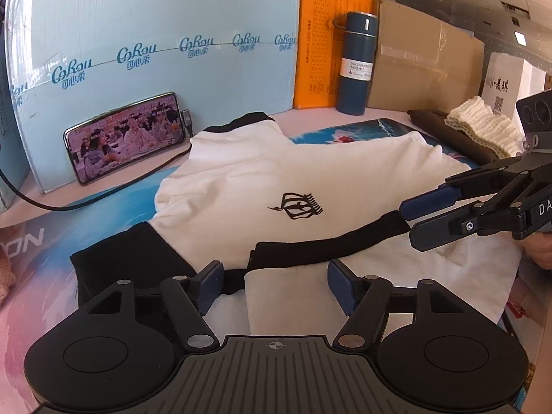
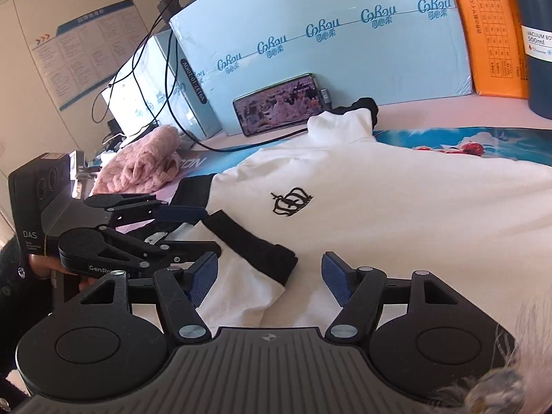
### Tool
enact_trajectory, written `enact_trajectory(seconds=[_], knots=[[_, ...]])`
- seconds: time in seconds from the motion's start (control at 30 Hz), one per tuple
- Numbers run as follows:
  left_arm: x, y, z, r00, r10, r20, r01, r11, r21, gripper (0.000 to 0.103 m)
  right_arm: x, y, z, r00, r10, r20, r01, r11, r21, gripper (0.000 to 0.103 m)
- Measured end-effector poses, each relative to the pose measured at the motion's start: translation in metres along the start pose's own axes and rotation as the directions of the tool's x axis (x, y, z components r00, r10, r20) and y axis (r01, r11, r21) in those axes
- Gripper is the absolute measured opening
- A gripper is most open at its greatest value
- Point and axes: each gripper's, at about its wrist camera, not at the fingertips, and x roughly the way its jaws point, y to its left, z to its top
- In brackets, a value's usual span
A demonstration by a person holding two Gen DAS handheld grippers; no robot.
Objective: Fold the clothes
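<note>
A white shirt [image 1: 262, 176] with black cuffs, black trim and a black crown logo [image 1: 297, 206] lies spread on the table; it also shows in the right wrist view [image 2: 396, 203]. My left gripper [image 1: 272, 284] is open, its jaws either side of a folded-in white sleeve and black band [image 1: 327, 246]. My right gripper [image 2: 269, 276] is open over the sleeve's black cuff [image 2: 258, 245]. In the left wrist view the right gripper [image 1: 408, 220] hovers at the right, jaws apart. In the right wrist view the left gripper [image 2: 193, 227] sits at the left.
A phone [image 1: 126, 136] with a cable leans on a light blue box [image 1: 155, 34]. A blue bottle [image 1: 355, 62], an orange box [image 1: 321, 51] and a cardboard box [image 1: 427, 58] stand behind. Folded dark and cream knits [image 1: 483, 127] lie right; a pink knit [image 2: 145, 162] lies left.
</note>
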Motion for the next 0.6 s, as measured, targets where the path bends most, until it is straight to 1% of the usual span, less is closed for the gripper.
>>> enact_trajectory(seconds=[0.03,0.07,0.1,0.13,0.2,0.23,0.27,0.33,0.4,0.47,0.53,0.6], knots=[[-0.001,-0.003,-0.002,1.000,0.007,0.007,-0.007,1.000,0.023,0.041,0.003,0.004,-0.003,1.000,-0.014,0.000,0.014,1.000,-0.019,0.036],[-0.002,-0.006,-0.003,1.000,0.014,0.015,-0.015,0.999,0.047,0.024,0.005,0.008,-0.006,1.000,-0.027,0.001,0.027,0.999,-0.038,0.030],[-0.005,-0.009,-0.005,0.999,0.016,0.028,-0.018,0.998,0.067,0.012,0.007,0.012,-0.008,0.999,-0.036,0.004,0.036,0.998,-0.055,0.022],[-0.011,-0.012,-0.006,0.999,0.013,0.051,-0.017,0.997,0.075,0.007,-0.001,0.015,-0.009,0.999,-0.014,0.030,0.015,0.998,-0.056,0.017],[-0.027,-0.017,-0.008,0.994,0.011,0.108,-0.019,0.998,0.067,0.006,-0.015,0.020,-0.012,0.996,0.031,0.080,-0.026,0.998,-0.060,0.010],[-0.035,-0.020,-0.010,0.991,0.010,0.136,-0.019,0.998,0.064,0.006,-0.022,0.023,-0.014,0.993,0.054,0.105,-0.047,0.997,-0.062,0.010],[-0.045,-0.023,-0.011,0.985,0.009,0.172,-0.018,0.999,0.051,0.006,-0.030,0.025,-0.015,0.989,0.076,0.130,-0.068,0.996,-0.066,0.009],[-0.067,-0.028,-0.016,0.966,0.006,0.258,-0.006,1.000,0.001,0.006,-0.044,0.030,-0.018,0.976,0.121,0.179,-0.109,0.991,-0.073,0.009],[-0.088,-0.035,-0.022,0.941,-0.002,0.339,0.017,0.999,-0.042,0.006,-0.058,0.036,-0.021,0.960,0.165,0.228,-0.149,0.985,-0.083,0.009],[-0.110,-0.046,-0.031,0.908,-0.031,0.417,0.061,0.996,-0.059,0.006,-0.075,0.043,-0.028,0.940,0.209,0.270,-0.188,0.977,-0.102,0.009],[-0.127,-0.056,-0.043,0.874,-0.085,0.479,0.124,0.991,-0.051,0.006,-0.093,0.047,-0.041,0.924,0.244,0.296,-0.213,0.968,-0.132,0.009],[-0.140,-0.063,-0.056,0.841,-0.136,0.523,0.180,0.983,-0.034,0.006,-0.109,0.052,-0.053,0.913,0.279,0.298,-0.243,0.958,-0.153,0.009]])
